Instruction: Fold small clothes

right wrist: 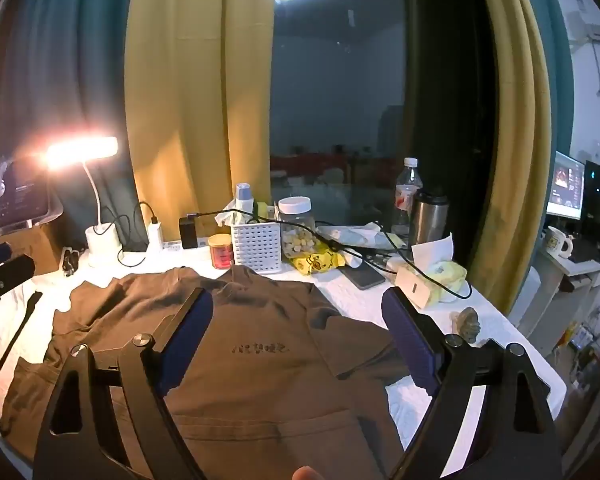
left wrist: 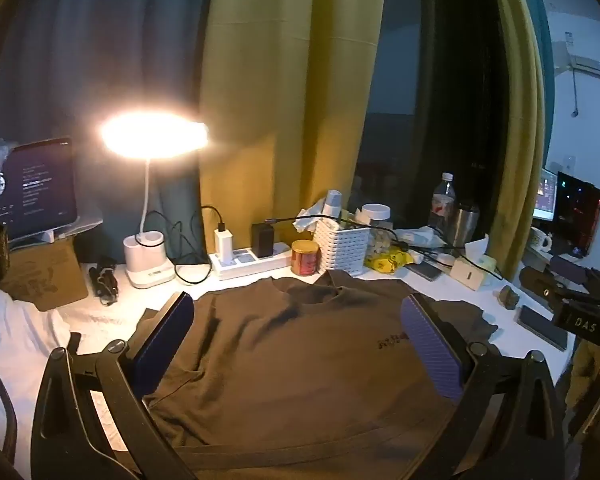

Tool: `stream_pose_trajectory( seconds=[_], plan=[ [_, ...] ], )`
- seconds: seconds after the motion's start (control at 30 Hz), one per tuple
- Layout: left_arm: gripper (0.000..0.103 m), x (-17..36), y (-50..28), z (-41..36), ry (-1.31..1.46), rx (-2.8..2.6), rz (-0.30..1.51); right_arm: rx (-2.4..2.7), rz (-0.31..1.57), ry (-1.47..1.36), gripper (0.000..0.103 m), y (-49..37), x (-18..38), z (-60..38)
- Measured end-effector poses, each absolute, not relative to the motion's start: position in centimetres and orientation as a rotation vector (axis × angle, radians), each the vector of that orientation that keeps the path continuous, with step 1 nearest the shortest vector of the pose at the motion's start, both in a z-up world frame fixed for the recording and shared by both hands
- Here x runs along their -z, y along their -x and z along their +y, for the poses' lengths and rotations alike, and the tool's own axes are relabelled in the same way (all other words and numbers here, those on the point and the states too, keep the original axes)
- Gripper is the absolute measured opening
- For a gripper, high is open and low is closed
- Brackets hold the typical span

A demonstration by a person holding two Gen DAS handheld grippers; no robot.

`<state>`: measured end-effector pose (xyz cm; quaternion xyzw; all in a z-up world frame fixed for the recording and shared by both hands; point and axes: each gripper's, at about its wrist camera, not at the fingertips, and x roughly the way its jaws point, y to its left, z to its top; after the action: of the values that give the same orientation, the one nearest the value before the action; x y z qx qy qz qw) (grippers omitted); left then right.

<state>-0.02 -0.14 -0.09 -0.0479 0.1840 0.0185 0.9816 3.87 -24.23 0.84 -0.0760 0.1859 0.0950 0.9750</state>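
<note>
A brown T-shirt (left wrist: pixel 284 360) lies spread flat on the white table, collar toward the far clutter, small dark lettering on its chest (right wrist: pixel 260 347). My left gripper (left wrist: pixel 298 308) hovers above the shirt's middle, fingers wide apart and nothing between them. In the right wrist view the same brown T-shirt (right wrist: pixel 236 392) fills the foreground, and my right gripper (right wrist: pixel 298 304) stands open above its chest and right shoulder. The right gripper's body shows at the right edge of the left wrist view (left wrist: pixel 580 312); part of the left one shows at the left edge of the right wrist view (right wrist: pixel 4 272).
Behind the collar stand a red tin (left wrist: pixel 305 257), a white basket (left wrist: pixel 342 246), a power strip (left wrist: pixel 252 262), a lit desk lamp (left wrist: pixel 148 264) and a tablet (left wrist: pixel 32 188). Bottles (right wrist: pixel 408 192), a phone (right wrist: pixel 366 276), a tissue pack (right wrist: pixel 440 268) and cables crowd the far right. Curtains hang behind.
</note>
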Motion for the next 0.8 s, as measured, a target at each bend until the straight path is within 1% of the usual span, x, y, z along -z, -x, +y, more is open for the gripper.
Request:
stream_pose_trajectory(
  seconds=[0.17,0.3,0.8],
  plan=[
    [0.102,0.5,0.4,-1.0,0.093,-0.041,0.355,-0.191,0.374,0.158,0.089,-3.8,-0.7,-24.3],
    [0.102,0.1,0.4,0.4,0.124,-0.029,0.373,-0.194,0.369,0.156,0.089,-3.5,-0.8,-24.2],
    [0.102,-0.3,0.5,0.7,0.138,-0.01,0.37,-0.196,0.378,0.155,0.089,-3.8,-0.6,-24.1]
  ],
)
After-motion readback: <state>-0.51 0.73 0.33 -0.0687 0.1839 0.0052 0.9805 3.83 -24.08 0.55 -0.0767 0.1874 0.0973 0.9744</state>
